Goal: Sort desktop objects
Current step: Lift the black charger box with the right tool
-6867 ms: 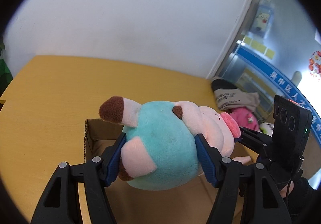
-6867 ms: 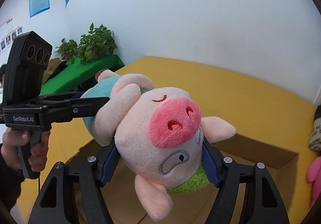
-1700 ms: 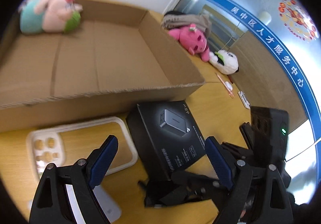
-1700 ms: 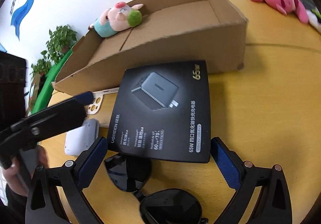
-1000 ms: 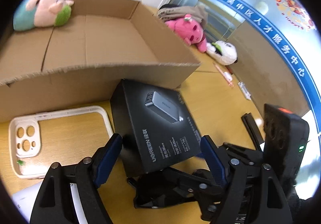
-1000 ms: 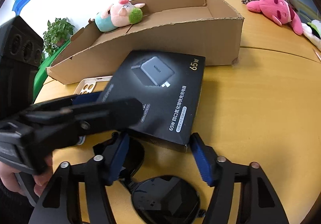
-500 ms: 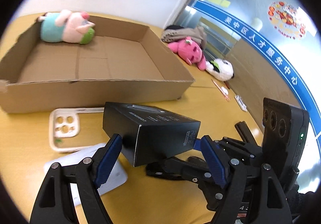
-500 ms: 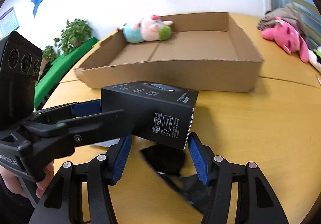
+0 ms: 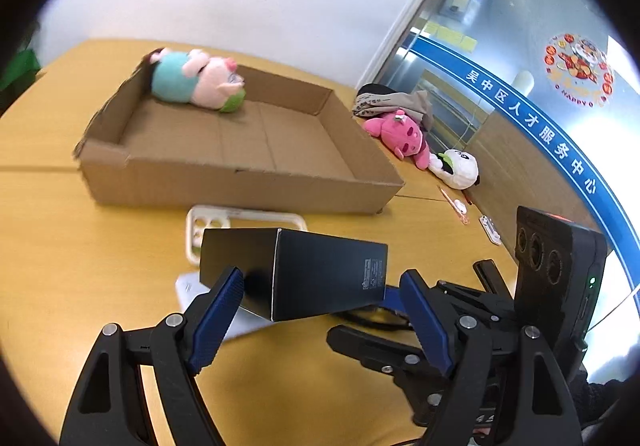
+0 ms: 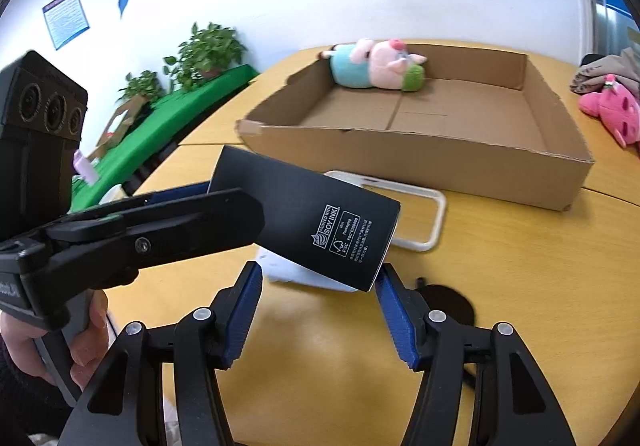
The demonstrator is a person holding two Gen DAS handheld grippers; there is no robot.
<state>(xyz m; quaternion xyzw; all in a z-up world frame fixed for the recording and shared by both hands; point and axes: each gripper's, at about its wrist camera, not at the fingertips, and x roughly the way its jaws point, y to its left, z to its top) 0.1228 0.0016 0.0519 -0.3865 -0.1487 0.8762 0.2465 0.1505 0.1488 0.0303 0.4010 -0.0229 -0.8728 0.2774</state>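
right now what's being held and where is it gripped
The black box, off the table: the left gripper clamps its plain end; the right gripper, jaws opening, straddles its labelled end, contact unclear.

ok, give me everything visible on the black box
The black box is a closed matte cardboard carton with small white print on one end. It is off the table, tilted, a vertical edge facing the left wrist camera. The left gripper clamps it between its blue pads. The right gripper, jaws opening, sits under the printed end; whether its pads touch the box is unclear.
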